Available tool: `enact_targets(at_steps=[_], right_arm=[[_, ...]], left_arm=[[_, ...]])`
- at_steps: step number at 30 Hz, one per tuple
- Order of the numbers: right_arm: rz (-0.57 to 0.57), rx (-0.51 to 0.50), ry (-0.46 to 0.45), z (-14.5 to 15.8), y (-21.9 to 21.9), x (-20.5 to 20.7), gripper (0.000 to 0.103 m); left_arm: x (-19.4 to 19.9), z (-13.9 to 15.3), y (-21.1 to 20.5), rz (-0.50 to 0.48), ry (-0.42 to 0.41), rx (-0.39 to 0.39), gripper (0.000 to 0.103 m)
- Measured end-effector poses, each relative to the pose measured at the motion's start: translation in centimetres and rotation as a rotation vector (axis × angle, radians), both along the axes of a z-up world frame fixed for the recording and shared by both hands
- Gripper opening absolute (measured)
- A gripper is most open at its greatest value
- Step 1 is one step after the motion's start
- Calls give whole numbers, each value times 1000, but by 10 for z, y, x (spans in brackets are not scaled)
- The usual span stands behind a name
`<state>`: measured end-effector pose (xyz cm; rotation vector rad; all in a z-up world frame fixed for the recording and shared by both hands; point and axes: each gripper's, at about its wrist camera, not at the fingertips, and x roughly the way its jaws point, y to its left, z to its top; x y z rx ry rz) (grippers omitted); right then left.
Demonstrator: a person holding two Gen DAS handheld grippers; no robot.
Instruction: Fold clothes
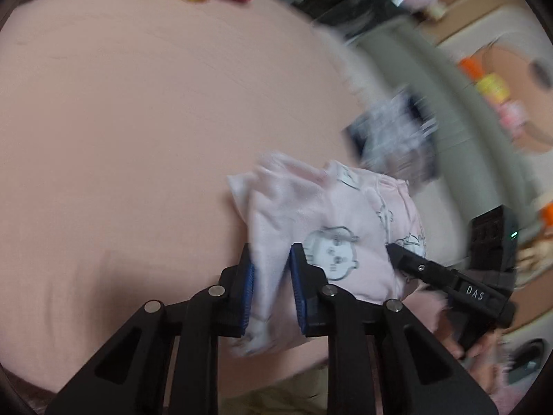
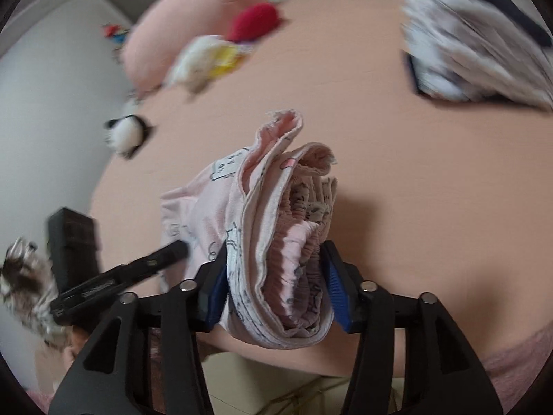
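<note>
A folded pink garment with cartoon prints (image 1: 338, 228) is held above the pink bed sheet (image 1: 138, 121). My left gripper (image 1: 271, 259) is shut on one edge of it, between the blue pads. My right gripper (image 2: 276, 256) is shut on the thick bundled waistband end of the same garment (image 2: 276, 224). The right gripper also shows in the left wrist view (image 1: 392, 250), at the garment's right side. The left gripper shows in the right wrist view (image 2: 179, 247), at the garment's left side.
A folded pile of patterned and dark clothes (image 2: 477, 41) lies on the bed at the far right. Plush toys, red (image 2: 255, 20), cream and yellow (image 2: 204, 58), and black-and-white (image 2: 124, 131), lie near a pink pillow (image 2: 193, 24). The bed's near edge is just below the grippers.
</note>
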<state>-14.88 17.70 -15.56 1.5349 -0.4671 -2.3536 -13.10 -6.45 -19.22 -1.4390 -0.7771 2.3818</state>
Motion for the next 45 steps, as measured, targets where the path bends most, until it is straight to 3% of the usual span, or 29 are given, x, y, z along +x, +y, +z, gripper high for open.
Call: enact_targets(at_steps=[2, 4, 5, 12, 16, 18, 19, 20, 22, 24, 26, 27, 32, 34, 36, 38, 42, 45], right_arm=[[-14, -5, -61, -15, 21, -6, 69], [-50, -74, -53, -10, 36, -5, 68], [-64, -58, -15, -3, 37, -3, 68], [-2, 207, 225, 33, -3, 23, 69], [83, 324, 195, 19, -36, 10, 67], [58, 294, 154, 14, -27, -1, 67], [30, 256, 134, 15, -18, -8, 67], [18, 240, 136, 20, -11, -13, 67], [16, 244, 172, 32, -1, -18, 67], [17, 259, 205, 39, 3, -18, 67], [3, 245, 208, 41, 5, -14, 67], [-6, 231, 210, 43, 6, -11, 67], [-51, 17, 153, 49, 18, 10, 67], [-65, 72, 170, 50, 18, 13, 67], [-72, 176, 192, 48, 17, 9, 67], [-75, 226, 179, 41, 19, 1, 68], [-155, 172, 112, 29, 38, 0, 71], [-179, 160, 126, 33, 43, 6, 71]], left_arm=[[-2, -3, 5, 41, -39, -60, 31], [-3, -3, 9, 45, -30, -83, 30], [-4, -2, 12, 45, -22, -91, 31], [-9, 2, 27, 44, 32, -151, 37], [-11, 4, 36, 43, 63, -186, 36], [-13, 3, 33, 57, 61, -183, 20], [-13, 0, 24, 76, 45, -166, 8], [-13, -2, 13, 100, 31, -122, 3], [-12, -6, -9, 153, 5, -16, 3], [-8, -4, -20, 198, 20, 5, 6], [-5, 1, -23, 214, 50, 28, 21], [-3, 3, -21, 198, 73, 51, 24], [0, 13, 26, 45, 143, -52, 30], [0, 12, 38, 3, 143, -99, 30], [-5, -3, 38, 16, 76, -134, 29], [-8, -10, 30, 50, 52, -87, 28], [-11, -10, 14, 114, 56, -28, 28], [-10, -6, 4, 158, 91, 7, 29]])
